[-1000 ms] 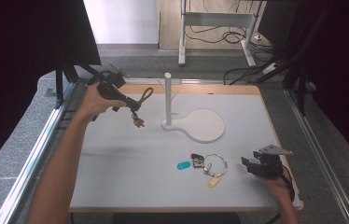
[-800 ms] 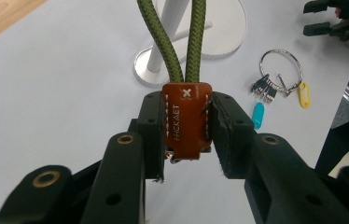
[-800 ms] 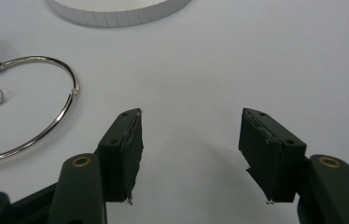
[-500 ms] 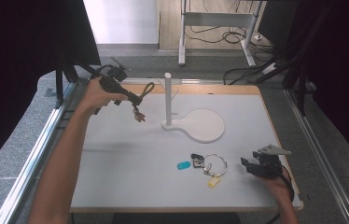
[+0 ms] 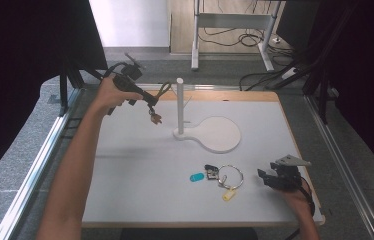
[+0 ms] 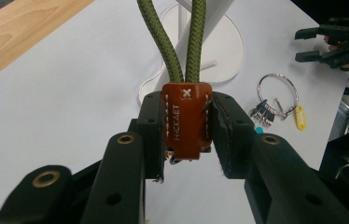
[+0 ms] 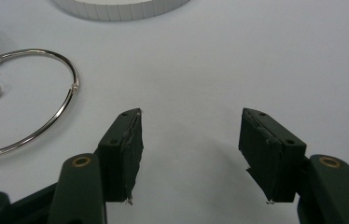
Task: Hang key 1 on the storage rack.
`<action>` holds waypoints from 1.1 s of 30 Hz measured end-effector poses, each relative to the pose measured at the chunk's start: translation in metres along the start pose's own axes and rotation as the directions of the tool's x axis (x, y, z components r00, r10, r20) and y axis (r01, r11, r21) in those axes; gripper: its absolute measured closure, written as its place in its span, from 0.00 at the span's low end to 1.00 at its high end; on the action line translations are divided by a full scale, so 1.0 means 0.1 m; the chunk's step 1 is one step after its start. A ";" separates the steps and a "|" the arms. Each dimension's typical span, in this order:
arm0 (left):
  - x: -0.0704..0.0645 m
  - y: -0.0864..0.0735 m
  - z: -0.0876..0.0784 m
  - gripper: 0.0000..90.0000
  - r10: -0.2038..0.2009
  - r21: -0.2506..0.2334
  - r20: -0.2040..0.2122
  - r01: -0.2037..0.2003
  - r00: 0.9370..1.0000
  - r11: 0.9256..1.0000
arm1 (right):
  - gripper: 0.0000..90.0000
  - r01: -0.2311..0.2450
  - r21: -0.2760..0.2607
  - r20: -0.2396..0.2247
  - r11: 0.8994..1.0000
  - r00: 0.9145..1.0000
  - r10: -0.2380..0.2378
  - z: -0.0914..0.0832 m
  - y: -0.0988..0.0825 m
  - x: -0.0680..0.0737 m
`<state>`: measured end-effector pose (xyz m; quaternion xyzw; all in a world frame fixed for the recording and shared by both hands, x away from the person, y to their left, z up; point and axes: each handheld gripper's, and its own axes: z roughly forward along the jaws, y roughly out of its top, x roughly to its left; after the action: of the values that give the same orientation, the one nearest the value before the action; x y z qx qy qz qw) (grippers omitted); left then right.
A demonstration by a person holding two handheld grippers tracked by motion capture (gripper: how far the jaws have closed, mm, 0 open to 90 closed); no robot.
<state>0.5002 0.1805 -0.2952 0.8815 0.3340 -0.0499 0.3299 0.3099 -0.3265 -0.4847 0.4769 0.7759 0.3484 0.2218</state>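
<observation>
A brown leather tab (image 6: 186, 119) on a green rope loop (image 6: 177, 42) is clamped between the jaws of my left gripper (image 6: 185, 100). In the high view the left gripper (image 5: 147, 100) is held in the air at the back left of the white board, just left of the white post (image 5: 179, 105), and the tab (image 5: 155, 117) hangs below it. My right gripper (image 5: 265, 177) rests open near the front right edge with nothing between its jaws (image 7: 189, 126). A metal key ring (image 5: 230, 176) with keys lies just left of it.
The post stands on a round white base (image 5: 220, 134) at mid-board. A blue tag (image 5: 196, 177) and a yellow tag (image 5: 228, 195) lie by the key ring (image 7: 37, 126). A wooden strip (image 5: 235, 95) borders the far edge, and metal rails (image 5: 40, 165) run along the sides.
My left hand has carried the rope loop and tab to the right and a little higher, closer to the post. The right gripper has stayed in place.
</observation>
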 end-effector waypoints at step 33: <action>-0.18 -0.20 0.24 0.54 0.044 -0.019 -0.111 -0.046 0.993 0.999 | 0.44 0.007 -0.001 0.003 1.000 1.000 -0.007 -0.02 0.00 -0.03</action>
<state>0.4769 0.1666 -0.3196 0.8867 0.3323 0.0101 0.3214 0.3101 -0.3291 -0.4832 0.4747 0.7770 0.3474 0.2241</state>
